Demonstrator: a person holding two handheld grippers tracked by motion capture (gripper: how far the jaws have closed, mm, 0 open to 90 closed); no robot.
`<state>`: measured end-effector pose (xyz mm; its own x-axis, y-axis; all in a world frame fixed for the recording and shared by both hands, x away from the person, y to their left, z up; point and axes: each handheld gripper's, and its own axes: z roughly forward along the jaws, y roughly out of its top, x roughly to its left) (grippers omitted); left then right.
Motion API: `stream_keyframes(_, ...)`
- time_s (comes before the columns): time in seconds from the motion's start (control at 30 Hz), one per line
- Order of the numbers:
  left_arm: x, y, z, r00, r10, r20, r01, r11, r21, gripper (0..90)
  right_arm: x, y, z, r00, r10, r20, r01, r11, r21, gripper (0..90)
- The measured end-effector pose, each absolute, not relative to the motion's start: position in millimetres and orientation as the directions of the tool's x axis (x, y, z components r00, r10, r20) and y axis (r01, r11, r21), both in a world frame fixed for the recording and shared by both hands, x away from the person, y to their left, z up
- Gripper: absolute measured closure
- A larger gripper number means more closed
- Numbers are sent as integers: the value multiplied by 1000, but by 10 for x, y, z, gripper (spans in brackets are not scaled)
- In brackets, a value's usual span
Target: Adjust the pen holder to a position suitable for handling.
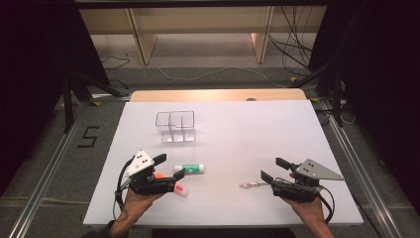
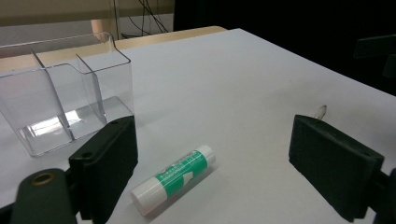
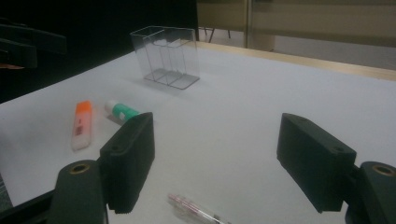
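The green-and-white glue stick (image 2: 173, 185) lies on its side on the white bench (image 1: 237, 129), between the spread jaws of the left tongs (image 1: 169, 167), which touch nothing. Its green label carries print too small to read. A clear pen (image 3: 198, 210) lies near the right tongs (image 1: 271, 169), whose jaws also stand apart and hold nothing. An orange-capped marker (image 3: 81, 125) lies beside the glue stick, its label unreadable. Farther back stands a clear divided organizer (image 1: 176, 126). A "5" (image 1: 88, 137) is marked on the floor.
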<state>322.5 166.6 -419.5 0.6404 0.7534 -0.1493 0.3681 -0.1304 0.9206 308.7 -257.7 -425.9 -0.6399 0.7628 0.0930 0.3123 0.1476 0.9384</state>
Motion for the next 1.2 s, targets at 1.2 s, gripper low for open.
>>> stream_keyframes(1.2,3625,1747,-4053,470,874,-125,409,-89,908,157,3101,-2583,-4258,-632,771,79,303,152,941,286)
